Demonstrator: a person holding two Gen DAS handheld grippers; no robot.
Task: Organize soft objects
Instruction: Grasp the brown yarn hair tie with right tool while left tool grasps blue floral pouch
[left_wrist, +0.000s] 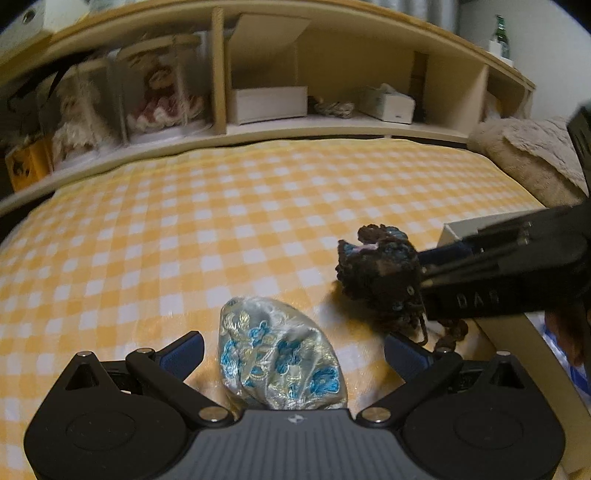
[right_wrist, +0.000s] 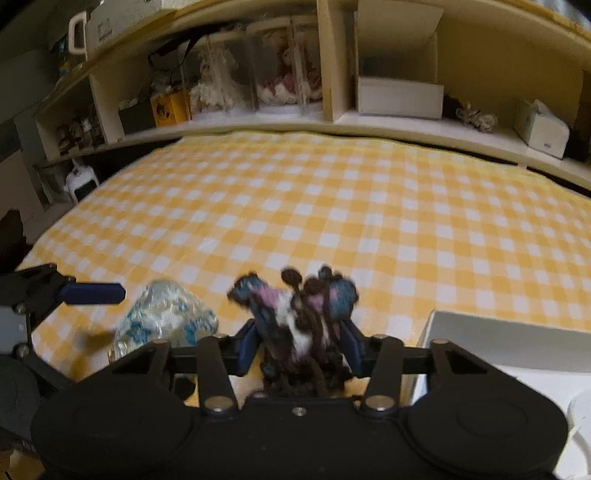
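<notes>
A silvery brocade pouch with blue flowers lies on the yellow checked bedspread, between the wide-open fingers of my left gripper, untouched by either pad. My right gripper is shut on a dark knitted yarn piece with blue, pink and white patches, held above the bed. In the left wrist view the yarn piece hangs in the right gripper just right of the pouch. The pouch also shows in the right wrist view, with a left fingertip beside it.
A white box sits on the bed to the right, also glimpsed in the left wrist view. A wooden headboard shelf holds dolls in cases, boxes and tissues. A beige fuzzy blanket lies at the far right.
</notes>
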